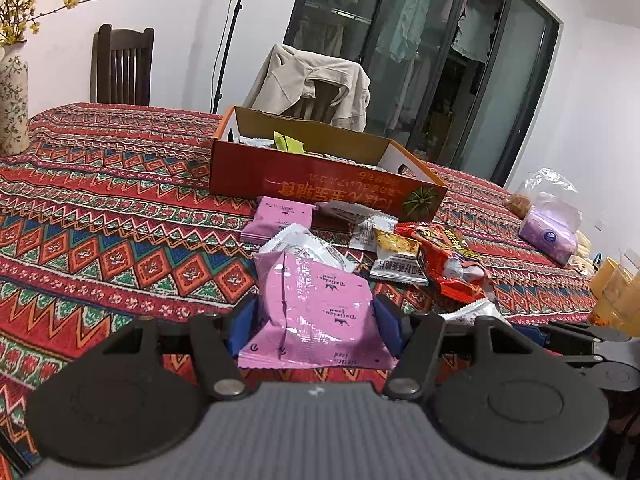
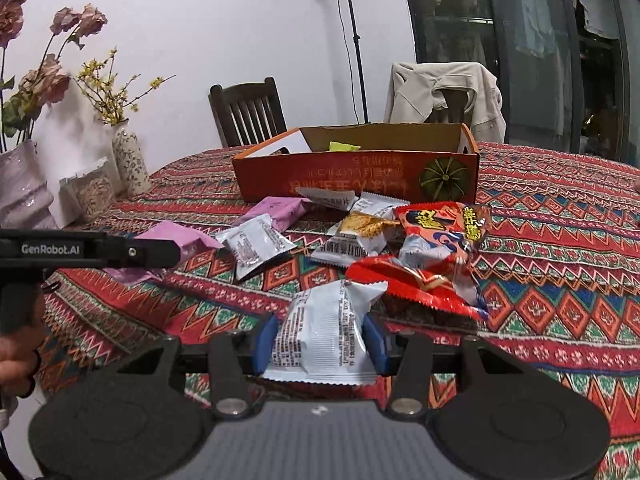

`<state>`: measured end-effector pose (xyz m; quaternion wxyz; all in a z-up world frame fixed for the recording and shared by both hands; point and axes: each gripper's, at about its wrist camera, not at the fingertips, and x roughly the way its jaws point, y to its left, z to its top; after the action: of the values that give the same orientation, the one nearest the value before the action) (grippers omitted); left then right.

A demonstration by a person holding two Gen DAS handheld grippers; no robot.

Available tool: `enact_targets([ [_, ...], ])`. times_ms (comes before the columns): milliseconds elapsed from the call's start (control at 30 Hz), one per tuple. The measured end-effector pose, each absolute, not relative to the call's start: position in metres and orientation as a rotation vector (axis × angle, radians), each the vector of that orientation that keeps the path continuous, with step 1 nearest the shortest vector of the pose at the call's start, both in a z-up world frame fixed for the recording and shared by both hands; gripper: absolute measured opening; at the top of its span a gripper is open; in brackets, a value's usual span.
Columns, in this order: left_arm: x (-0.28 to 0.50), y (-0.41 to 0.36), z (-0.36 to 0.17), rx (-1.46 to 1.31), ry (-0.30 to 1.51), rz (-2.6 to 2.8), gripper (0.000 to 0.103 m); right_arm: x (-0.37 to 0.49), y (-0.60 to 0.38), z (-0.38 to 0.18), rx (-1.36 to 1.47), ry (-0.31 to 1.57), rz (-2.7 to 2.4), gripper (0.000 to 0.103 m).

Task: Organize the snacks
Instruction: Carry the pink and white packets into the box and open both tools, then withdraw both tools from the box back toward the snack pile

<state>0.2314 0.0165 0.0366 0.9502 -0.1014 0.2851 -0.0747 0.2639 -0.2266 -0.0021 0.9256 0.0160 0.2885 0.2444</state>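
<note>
My left gripper (image 1: 314,330) is shut on a pink snack packet (image 1: 316,312), held just above the table. My right gripper (image 2: 320,342) is shut on a white snack packet (image 2: 326,328). An open orange cardboard box (image 1: 320,184) stands beyond, also in the right wrist view (image 2: 356,178), with a yellow-green packet (image 1: 289,143) and others inside. Loose snacks lie in front of it: another pink packet (image 1: 280,218), white packets (image 1: 306,246), a yellow-pictured packet (image 1: 398,258) and red packets (image 1: 448,260). The left gripper's body (image 2: 88,250) shows at the left of the right wrist view.
The table has a red patterned cloth (image 1: 100,220). Vases with flowers (image 2: 128,160) and a clear container (image 2: 92,188) stand at the far left. A tissue pack (image 1: 550,232), a plastic bag and yellow cups (image 1: 616,292) sit at the right. Chairs (image 1: 122,66) stand behind the table.
</note>
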Motion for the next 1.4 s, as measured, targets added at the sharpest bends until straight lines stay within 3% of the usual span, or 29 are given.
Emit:
enact_targets([
  [400,0.223,0.017,0.043,-0.199,0.551,-0.148,0.063,0.252,-0.229,0.003,0.033,0.567,0.504,0.046],
  [600,0.246,0.028,0.067,-0.170,0.444,-0.183,0.063,0.272,-0.222,0.026,0.021,0.512,0.540,0.046],
  [900,0.379,0.042,0.101,-0.095,0.395,-0.198,0.063,0.374,-0.175,0.077,-0.045,0.428,0.601,0.046],
  [1200,0.510,0.054,0.060,-0.139,0.539,-0.132,0.063,0.505,-0.126,0.072,-0.035,0.552,0.573,0.046],
  [1400,0.508,0.066,0.052,-0.125,0.506,-0.169,0.085,0.561,-0.113,0.041,-0.008,0.659,0.534,0.047],
])
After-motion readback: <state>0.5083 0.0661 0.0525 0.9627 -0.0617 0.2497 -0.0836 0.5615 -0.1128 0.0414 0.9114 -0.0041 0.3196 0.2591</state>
